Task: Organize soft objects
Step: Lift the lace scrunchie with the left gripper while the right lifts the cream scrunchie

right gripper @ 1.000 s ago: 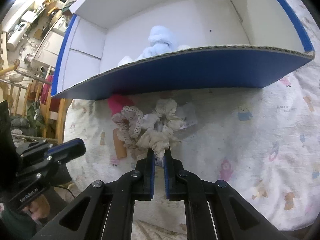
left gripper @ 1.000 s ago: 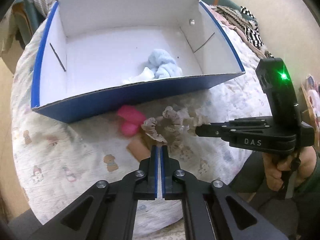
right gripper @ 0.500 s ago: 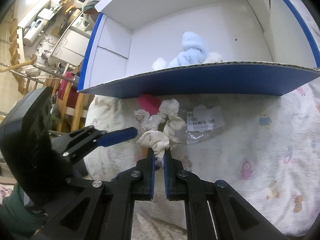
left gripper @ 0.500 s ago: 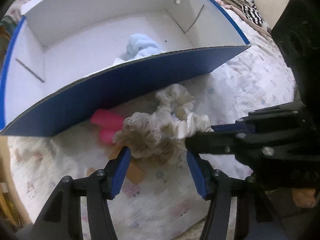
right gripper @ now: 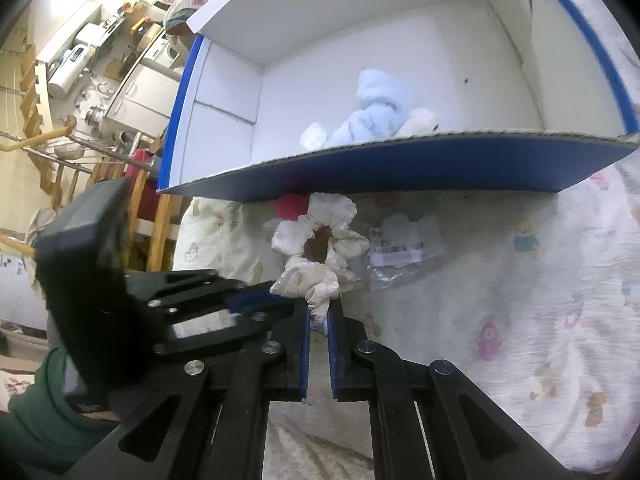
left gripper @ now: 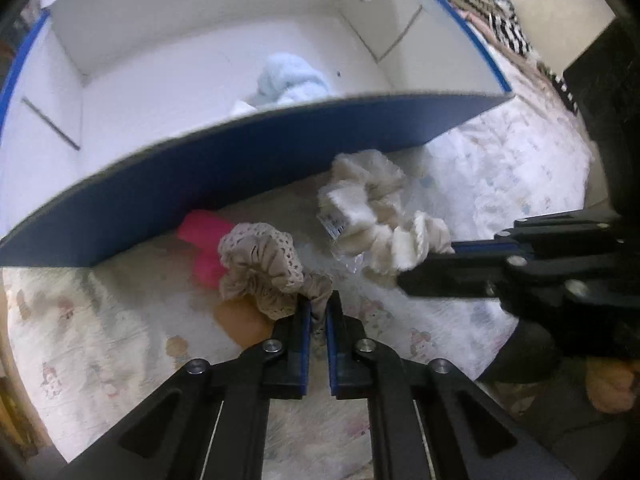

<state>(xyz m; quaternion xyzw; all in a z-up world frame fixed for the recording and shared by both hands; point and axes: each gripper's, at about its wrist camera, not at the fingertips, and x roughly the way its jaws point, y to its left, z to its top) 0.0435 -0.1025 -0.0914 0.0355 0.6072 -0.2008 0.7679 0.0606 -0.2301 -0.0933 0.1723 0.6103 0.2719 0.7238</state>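
Left tongs newly nipped beige scrunchie (lying flat).

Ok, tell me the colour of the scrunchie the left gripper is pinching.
Beige, lace-trimmed scrunchie, clearest in the left wrist view.

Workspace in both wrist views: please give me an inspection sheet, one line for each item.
Surface: printed cloth covers it.
Job's things: beige lace scrunchie and cream scrunchie lie before the blue box; light blue soft toy inside the box.
Clutter: pink item, plastic bag with label.
Grippers: left tongs shut on beige lace scrunchie; right tongs shut on cream scrunchie.
Cables: nothing seen.
Surroundings: kitchen shelves, wooden chair.
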